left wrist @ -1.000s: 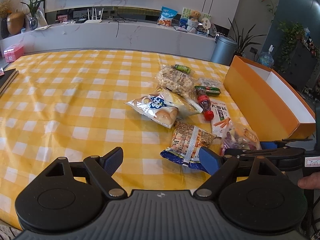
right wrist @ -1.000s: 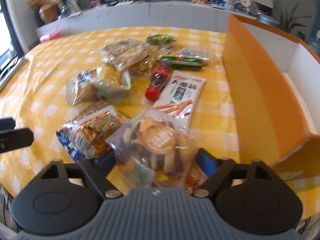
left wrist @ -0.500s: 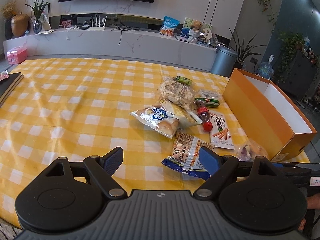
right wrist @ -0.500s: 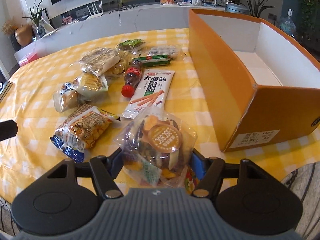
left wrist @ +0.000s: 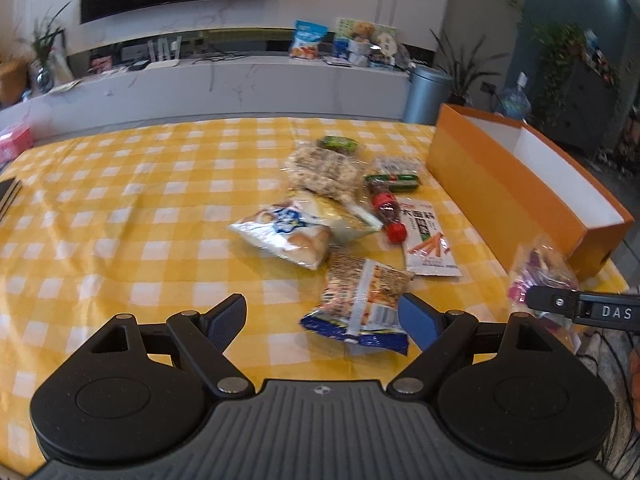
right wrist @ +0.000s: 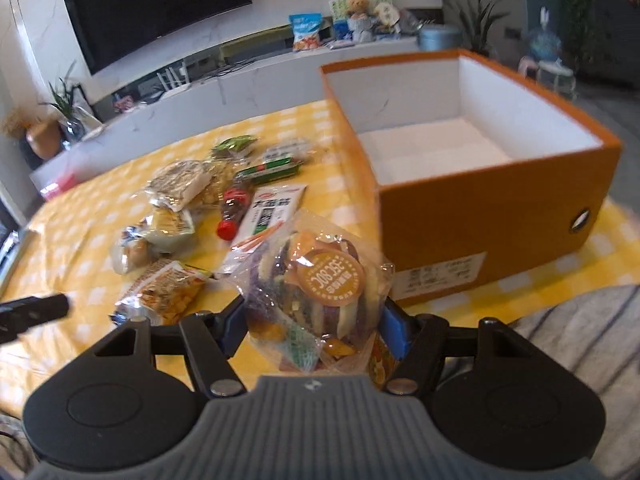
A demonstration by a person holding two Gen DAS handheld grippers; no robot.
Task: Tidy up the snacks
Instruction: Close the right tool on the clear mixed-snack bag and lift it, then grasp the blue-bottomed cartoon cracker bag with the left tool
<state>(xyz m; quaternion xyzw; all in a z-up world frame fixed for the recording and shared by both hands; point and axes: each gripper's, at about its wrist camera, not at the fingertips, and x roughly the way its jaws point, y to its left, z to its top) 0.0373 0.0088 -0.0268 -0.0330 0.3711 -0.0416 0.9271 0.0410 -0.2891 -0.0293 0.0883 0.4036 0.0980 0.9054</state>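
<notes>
My right gripper (right wrist: 316, 316) is shut on a clear bag of mixed vegetable chips (right wrist: 320, 280) and holds it off the table, just left of the near end of the orange box (right wrist: 492, 220), whose white inside shows nothing in it. The left wrist view has the same bag (left wrist: 540, 268) at the box's near corner (left wrist: 592, 240). Above the yellow checked cloth my left gripper (left wrist: 324, 316) stands open with nothing between its pads; an orange-and-blue snack bag (left wrist: 360, 300) lies just ahead of it. A bread bag (left wrist: 280, 232), a small cola bottle (left wrist: 390, 212) and a white strip-snack pack (left wrist: 426, 236) lie further on.
More packets, among them a green sausage stick (left wrist: 394, 179) and a puffed-snack bag (left wrist: 324, 168), lie by the box's long side. A dark book (left wrist: 8, 196) sits at the table's left edge. Striped clothing (right wrist: 580, 340) is at my lower right. A TV console stands behind the table.
My right gripper has closed on the chip bag, lifted it off the cloth and swung it right, to the box's near end. My left gripper has shifted slightly and stays open.
</notes>
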